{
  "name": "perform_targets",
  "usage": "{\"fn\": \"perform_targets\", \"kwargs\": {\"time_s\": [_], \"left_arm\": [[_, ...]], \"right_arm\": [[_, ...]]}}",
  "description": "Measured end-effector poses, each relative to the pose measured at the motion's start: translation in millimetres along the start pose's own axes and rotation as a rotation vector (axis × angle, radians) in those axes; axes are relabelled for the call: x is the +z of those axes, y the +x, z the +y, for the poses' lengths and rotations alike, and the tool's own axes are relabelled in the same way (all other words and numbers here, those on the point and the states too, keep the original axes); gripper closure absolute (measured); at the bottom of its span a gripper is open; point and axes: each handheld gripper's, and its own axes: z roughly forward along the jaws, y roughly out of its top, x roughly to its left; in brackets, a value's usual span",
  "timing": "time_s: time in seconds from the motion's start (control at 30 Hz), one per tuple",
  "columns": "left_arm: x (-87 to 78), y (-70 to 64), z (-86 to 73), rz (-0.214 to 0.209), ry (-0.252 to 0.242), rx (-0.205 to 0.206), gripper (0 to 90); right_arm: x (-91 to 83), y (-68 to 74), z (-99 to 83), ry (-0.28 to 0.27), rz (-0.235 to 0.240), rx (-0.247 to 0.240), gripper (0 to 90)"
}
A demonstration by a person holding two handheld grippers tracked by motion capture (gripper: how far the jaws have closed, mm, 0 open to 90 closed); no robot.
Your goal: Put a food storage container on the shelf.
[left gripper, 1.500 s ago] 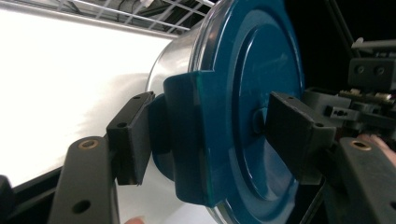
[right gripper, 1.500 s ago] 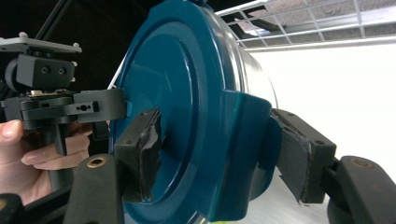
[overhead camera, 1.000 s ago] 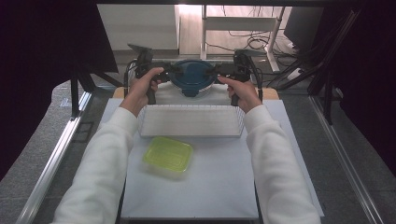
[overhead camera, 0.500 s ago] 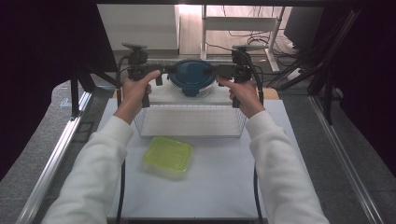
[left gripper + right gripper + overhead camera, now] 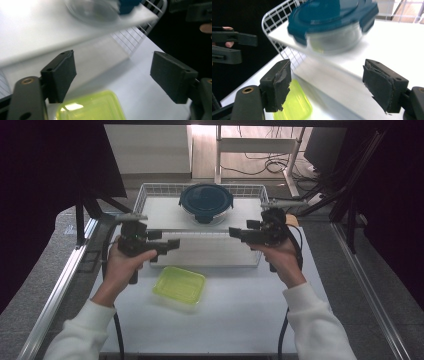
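A round glass container with a dark blue lid point(image 5: 206, 202) stands at the back of a white wire basket point(image 5: 150, 190). A yellow-green flat box point(image 5: 180, 285) lies on the white table in front of the basket. My left gripper point(image 5: 172, 244) hovers open over the basket's front left corner and points right. My right gripper point(image 5: 234, 232) is open over the front right part and points left. In the left gripper view the open gripper point(image 5: 112, 77) frames the green box point(image 5: 92, 107). In the right gripper view the open gripper point(image 5: 327, 82) faces the blue-lidded container point(image 5: 332, 17).
The white mat point(image 5: 240, 320) has free room in front and to the right of the green box. Metal rails point(image 5: 60, 285) run along the table's left and right sides. Dark frame posts point(image 5: 80, 220) stand beside the basket's back corners.
Both grippers have drawn back from the sides of the blue-lidded container toward the basket's front edge. The container stays at the back of the basket.
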Motion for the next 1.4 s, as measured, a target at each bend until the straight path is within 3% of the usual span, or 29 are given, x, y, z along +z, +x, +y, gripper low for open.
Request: {"fn": "perform_targets", "kwargs": {"time_s": [0.17,0.4,0.5,0.77,1.0,1.4], "left_arm": [[-2.0,-11.7,-40.4,0.002,0.044,0.035,23.4],[-2.9,-15.1,-83.9,0.055,0.054,0.070,25.4],[-3.9,-16.8,-101.8,0.054,0.055,0.059,26.2],[3.5,-12.7,-144.2,0.069,0.138,0.034,25.8],[6.7,-8.5,-156.4,0.078,0.172,0.029,25.5],[9.3,-5.9,-159.5,0.083,0.202,0.037,28.3]], "right_arm": [[-15.9,9.1,-37.4,0.009,0.009,-0.034,22.6],[-28.2,15.8,-88.3,0.014,0.024,-0.067,23.8],[-27.5,15.7,-108.1,0.031,0.011,-0.074,23.6],[-21.2,14.2,-155.4,0.110,0.037,-0.061,25.1],[-15.5,4.7,-181.3,0.166,0.035,-0.013,25.3],[-13.7,-0.1,-185.6,0.170,0.040,-0.007,26.1]]}}
